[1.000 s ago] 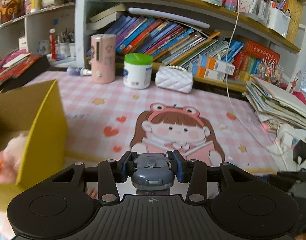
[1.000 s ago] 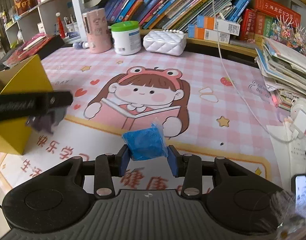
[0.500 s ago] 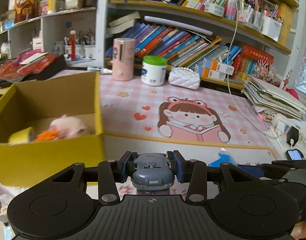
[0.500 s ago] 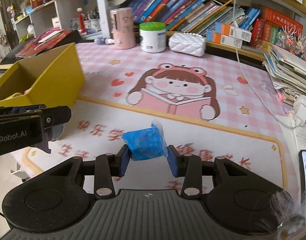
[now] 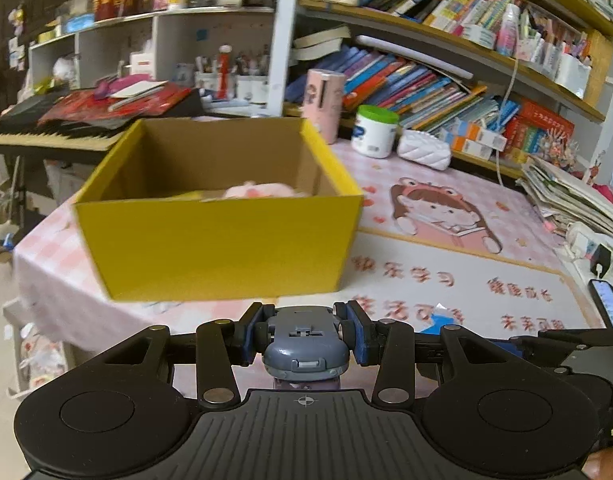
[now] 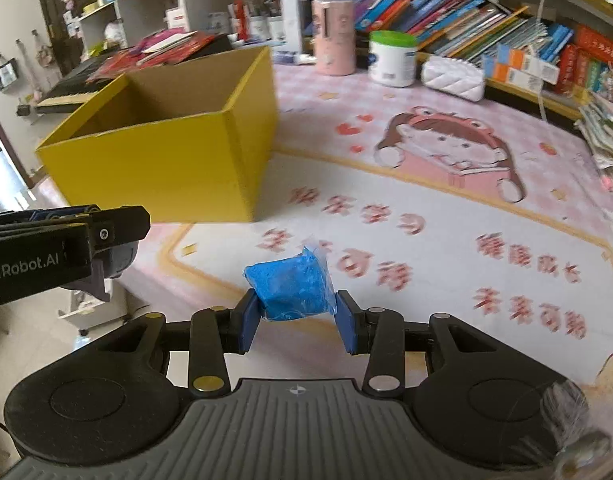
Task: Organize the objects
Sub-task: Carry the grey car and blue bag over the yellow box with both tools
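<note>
My left gripper [image 5: 304,332] is shut on a grey toy car [image 5: 306,346] and holds it above the table's near edge, in front of the open yellow cardboard box [image 5: 226,248]. A pink plush toy [image 5: 258,191] lies inside the box. My right gripper [image 6: 296,316] is shut on a blue wrapped packet [image 6: 292,286], right of the left gripper [image 6: 106,256] and short of the box [image 6: 162,160]. The packet's tip shows in the left wrist view [image 5: 436,320].
A pink cartoon mat [image 6: 446,208] covers the table. A pink cylinder [image 6: 333,38], a white jar with a green lid [image 6: 391,58] and a white quilted pouch [image 6: 452,76] stand at the back. Bookshelves [image 5: 426,80] rise behind. Stacked papers [image 5: 566,200] lie right; a keyboard [image 5: 46,136] lies left.
Both grippers have pulled back toward the table's near edge and turned left. The yellow box now sits centred ahead of the left gripper. Both grips are unchanged.
</note>
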